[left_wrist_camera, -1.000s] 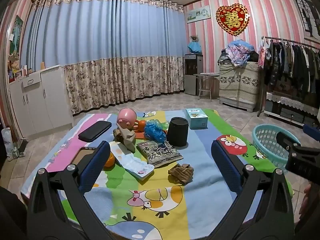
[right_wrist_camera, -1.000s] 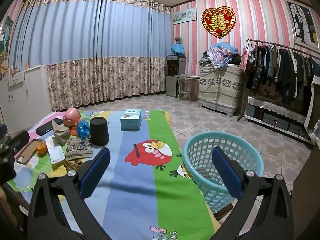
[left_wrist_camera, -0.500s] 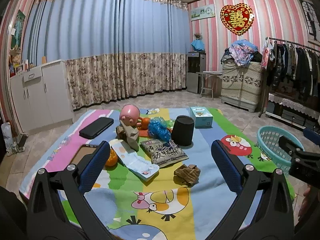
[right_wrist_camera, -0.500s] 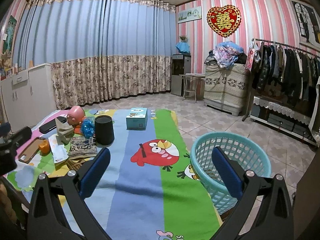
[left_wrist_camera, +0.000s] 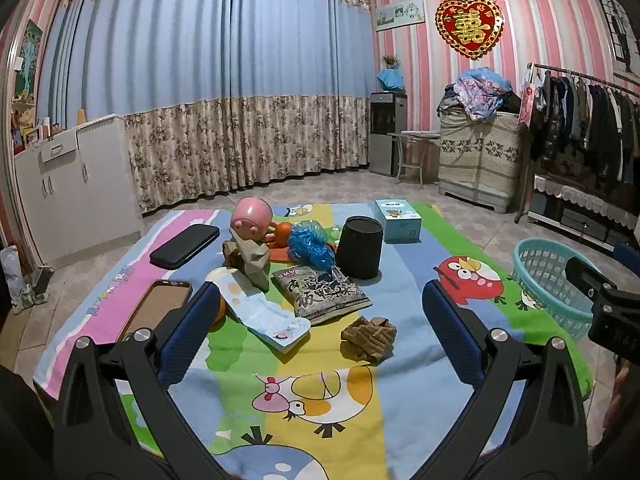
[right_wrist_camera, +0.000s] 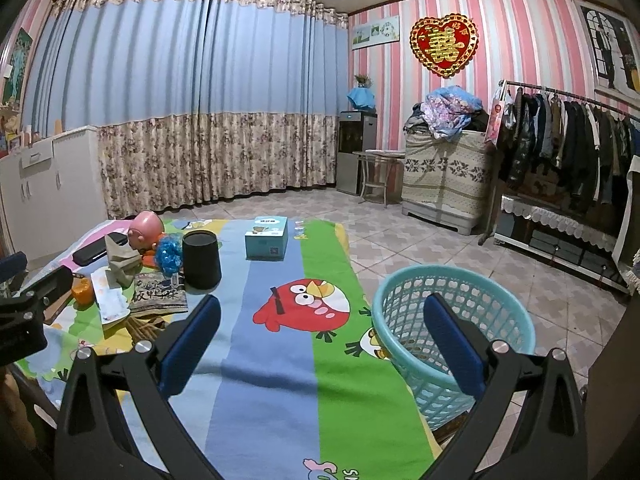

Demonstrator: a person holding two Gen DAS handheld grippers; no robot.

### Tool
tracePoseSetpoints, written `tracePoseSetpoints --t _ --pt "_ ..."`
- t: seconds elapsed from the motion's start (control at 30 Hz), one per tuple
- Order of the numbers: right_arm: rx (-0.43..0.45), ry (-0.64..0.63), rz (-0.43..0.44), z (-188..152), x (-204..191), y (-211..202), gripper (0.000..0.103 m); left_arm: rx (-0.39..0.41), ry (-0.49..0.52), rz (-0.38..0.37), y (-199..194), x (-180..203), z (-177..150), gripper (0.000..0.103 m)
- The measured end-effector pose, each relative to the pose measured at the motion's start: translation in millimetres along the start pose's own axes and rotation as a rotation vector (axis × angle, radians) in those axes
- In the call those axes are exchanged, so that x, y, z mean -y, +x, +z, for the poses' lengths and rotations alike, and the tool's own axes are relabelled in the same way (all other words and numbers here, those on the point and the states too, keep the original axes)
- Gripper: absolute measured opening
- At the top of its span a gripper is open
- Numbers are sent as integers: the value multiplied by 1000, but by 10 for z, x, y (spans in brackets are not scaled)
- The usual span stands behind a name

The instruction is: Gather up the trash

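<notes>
Where curtains (left_wrist_camera: 208, 92) hang, cartoon tablecloth (left_wrist_camera: 400, 272) spreads.

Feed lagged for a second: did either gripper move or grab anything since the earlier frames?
Nothing grabbed. The left gripper eased closer to the crumpled brown wrapper, jaws open. The right gripper shifted only slightly near the teal basket, open and empty. Items on the cartoon cloth stayed put.

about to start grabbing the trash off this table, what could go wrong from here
1. The crumpled brown wrapper lies near the phone and orange; the open left gripper might nudge those instead.
2. The basket sits off the table's edge, so a dropped piece may miss it.
3. The snack bag touches the black cup; lifting it could tip the cup.
</notes>
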State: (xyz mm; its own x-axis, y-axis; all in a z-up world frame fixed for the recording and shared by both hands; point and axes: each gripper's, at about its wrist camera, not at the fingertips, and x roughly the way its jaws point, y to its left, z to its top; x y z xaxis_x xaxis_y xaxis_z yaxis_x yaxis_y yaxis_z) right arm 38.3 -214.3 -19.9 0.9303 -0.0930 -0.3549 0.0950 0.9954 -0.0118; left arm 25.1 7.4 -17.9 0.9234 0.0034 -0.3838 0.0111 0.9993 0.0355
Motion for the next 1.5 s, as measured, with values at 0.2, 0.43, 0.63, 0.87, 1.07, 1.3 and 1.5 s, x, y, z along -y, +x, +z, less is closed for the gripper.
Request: tracePoseSetpoints --t 0.2,0.43,0.63,0.87,1.07,1.3,1.5 --pt "-3 0 -5 0 2 16 99 -2 4 4 21 -11 -3 98" --pt "-4 4 -16 -29 34 38 99 -1 5 -1 11 -20 -9 98" --pt "-3 3 -19 -33 31 52 99 -3 8 -4 3 -26 -26 98" --pt "-3 7 -16 -36 40 46 99 -2 13 -6 2 -22 -28 98" --pt "1 14 -24 -40 50 50 99 -8 22 -11 26 -14 -56 98" --pt "-15 30 -59 -78 112 133 99 -38 23 -10 118 -47 -98 98" --pt "-59 37 -43 -85 91 276 99 -60 17 11 246 -162 -125 98"
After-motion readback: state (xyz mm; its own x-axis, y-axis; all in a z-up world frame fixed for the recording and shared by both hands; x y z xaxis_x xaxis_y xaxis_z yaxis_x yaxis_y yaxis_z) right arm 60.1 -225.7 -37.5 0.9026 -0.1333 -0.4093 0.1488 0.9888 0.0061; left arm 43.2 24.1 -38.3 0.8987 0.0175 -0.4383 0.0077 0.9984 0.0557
